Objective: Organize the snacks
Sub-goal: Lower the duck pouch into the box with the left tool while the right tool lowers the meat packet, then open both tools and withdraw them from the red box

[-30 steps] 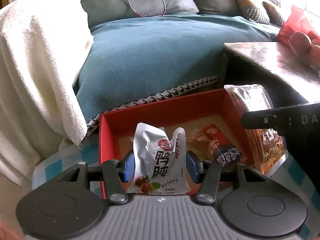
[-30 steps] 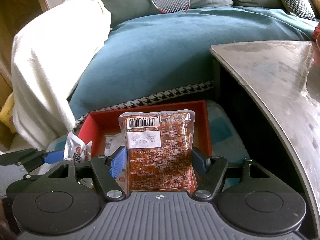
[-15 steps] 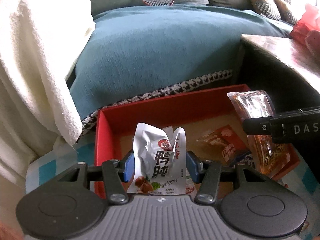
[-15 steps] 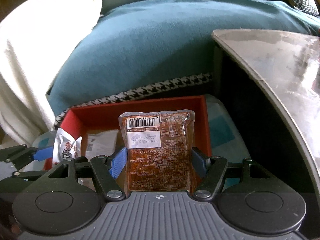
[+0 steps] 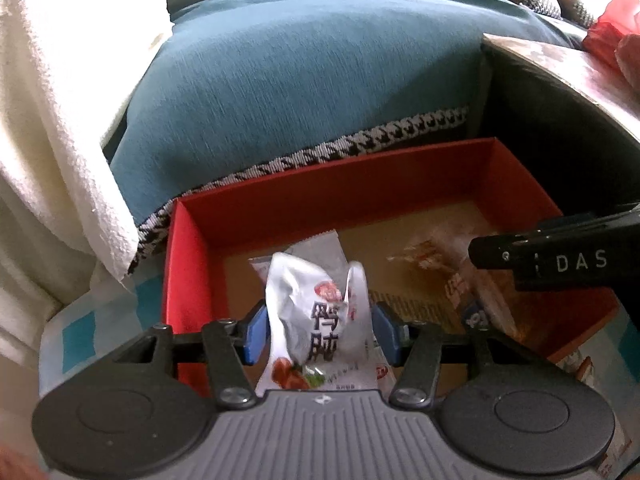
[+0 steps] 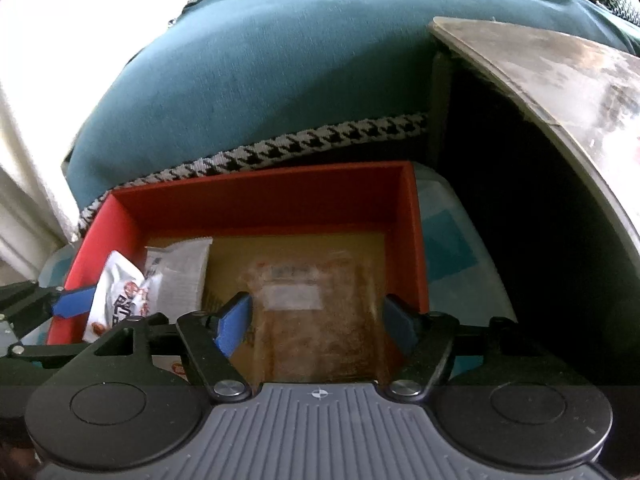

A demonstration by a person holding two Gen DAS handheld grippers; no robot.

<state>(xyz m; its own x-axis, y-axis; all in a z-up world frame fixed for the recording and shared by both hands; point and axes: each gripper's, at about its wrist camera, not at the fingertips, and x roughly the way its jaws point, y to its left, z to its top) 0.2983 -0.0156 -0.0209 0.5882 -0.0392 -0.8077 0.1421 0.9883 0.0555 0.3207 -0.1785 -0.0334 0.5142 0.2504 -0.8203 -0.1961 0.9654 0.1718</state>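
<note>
A red open box [image 5: 332, 184] stands on the floor by the sofa; it also shows in the right wrist view [image 6: 272, 196]. My left gripper [image 5: 320, 330] is shut on a white snack packet [image 5: 320, 320] and holds it over the box's near left part. My right gripper [image 6: 316, 320] is open over the box's right part. The clear orange-brown packet [image 6: 316, 312] lies blurred below it, free of the blue pads. A grey-white packet [image 6: 180, 276] lies flat in the box. The right gripper's finger [image 5: 560, 258] shows in the left wrist view.
A teal sofa cover [image 5: 304, 92] with a houndstooth trim rises just behind the box. A white towel [image 5: 52, 100] hangs at the left. A dark low table with a pale top [image 6: 560, 80] stands close at the right. Red bags [image 5: 616, 28] lie on it.
Both grippers have moved down and closer to the red box. My right gripper has opened and let go of the orange-brown packet, which has dropped into the box. The left still grips the white packet.
</note>
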